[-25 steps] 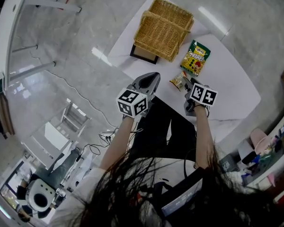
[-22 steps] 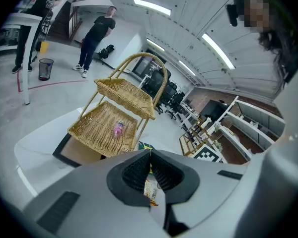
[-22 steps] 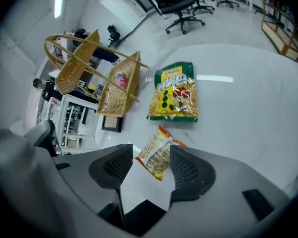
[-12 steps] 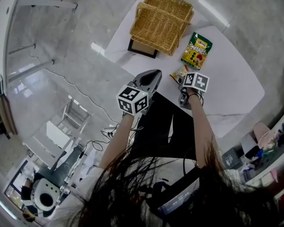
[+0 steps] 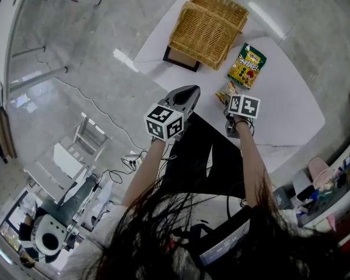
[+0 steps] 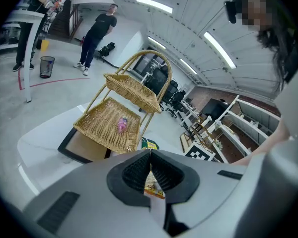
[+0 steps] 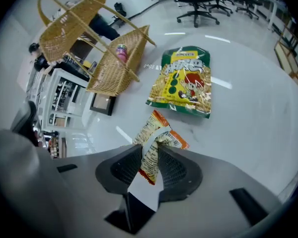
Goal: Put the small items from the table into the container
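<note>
Right gripper view: the right gripper [image 7: 150, 148] points steeply down at the white table [image 7: 258, 123]. Its jaws are closing on a small packet [image 7: 156, 133], orange-edged. The packet stands crumpled between the two pads and touches both, and its far end lies on the table top.

Just beyond the small packet lies a green bag [image 7: 184, 83], flat on the table and apart from the gripper. Farther back stands a two-tier wicker basket [image 7: 114, 66] with a hoop handle. A pink item [image 7: 121, 52] rests in its lower tier.

Left gripper view: the left gripper [image 6: 150, 155] has its jaw tips together and grips nothing. The basket [image 6: 109, 125] is ahead of it, well apart.

Head view: the left gripper [image 5: 191, 92] hangs at the near edge of the table [image 5: 286, 109]. The basket [image 5: 207, 28] sits at the far corner, and the green bag [image 5: 247, 67] lies between the basket and the right gripper.
</note>
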Motion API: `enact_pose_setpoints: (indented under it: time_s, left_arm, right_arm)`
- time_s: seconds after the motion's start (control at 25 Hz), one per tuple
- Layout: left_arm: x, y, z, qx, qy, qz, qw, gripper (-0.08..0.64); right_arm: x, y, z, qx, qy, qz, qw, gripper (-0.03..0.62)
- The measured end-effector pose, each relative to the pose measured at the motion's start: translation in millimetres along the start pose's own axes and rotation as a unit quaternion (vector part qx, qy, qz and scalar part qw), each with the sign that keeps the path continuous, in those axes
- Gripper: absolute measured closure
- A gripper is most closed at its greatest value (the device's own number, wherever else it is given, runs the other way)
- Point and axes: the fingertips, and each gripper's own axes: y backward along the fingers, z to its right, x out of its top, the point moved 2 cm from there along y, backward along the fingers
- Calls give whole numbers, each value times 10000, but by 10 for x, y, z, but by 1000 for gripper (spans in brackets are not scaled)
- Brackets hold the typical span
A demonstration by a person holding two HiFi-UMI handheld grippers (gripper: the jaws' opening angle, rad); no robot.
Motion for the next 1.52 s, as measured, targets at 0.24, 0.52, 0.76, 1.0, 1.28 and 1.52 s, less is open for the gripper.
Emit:
enact_pose_setpoints:
  time_s: [0.24,0.52,0.76,1.0,1.28,1.52]
  left_arm:
    - [96,92,-33,18,-34,79,10000,554]
    - [373,226,81,1,-235,288,9993,554]
    - [625,344,157,-13,-436,515,9977,554]
    - [628,407,103,75,-368,565,9977,554]
    - [539,525,25,192,-315,527,9979,554]
    - [534,567,-44,287,-243,562,9977,554]
  right_arm:
    - [149,447,-229,59,979,453,9941,483]
    - [342,1101,-562,629,1261,928,9857,483]
    - [656,1724,-1147,954,1872,1472,9665,483]
    - [995,1998,-1738,1153,2653,1868,9388,483]
    - [1376,1896,-2072,895,3241,2107,9179,483]
    - [1631,1686,-2144,587,3383,2144,9144,483]
